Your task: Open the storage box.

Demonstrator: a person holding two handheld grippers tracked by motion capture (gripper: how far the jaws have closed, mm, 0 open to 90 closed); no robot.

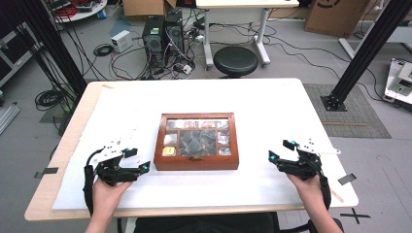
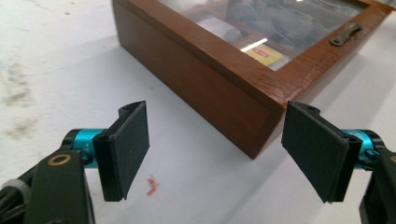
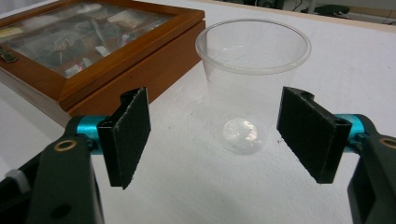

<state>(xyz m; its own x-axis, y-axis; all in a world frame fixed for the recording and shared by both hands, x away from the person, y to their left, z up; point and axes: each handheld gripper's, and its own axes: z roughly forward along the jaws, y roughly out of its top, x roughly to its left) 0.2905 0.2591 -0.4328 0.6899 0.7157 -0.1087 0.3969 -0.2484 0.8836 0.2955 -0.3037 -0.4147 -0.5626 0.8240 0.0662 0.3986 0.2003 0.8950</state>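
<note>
Cables (image 1: 145,58) litter the floor beyond white (stained) table (image 1: 272,107).

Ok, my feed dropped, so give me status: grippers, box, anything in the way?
Left gripper open, at the wooden box corner. Right gripper open, facing an empty clear cup standing upright beside the box. Lid shut, latch closed.

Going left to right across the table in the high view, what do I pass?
left gripper → wooden box → right gripper
</note>
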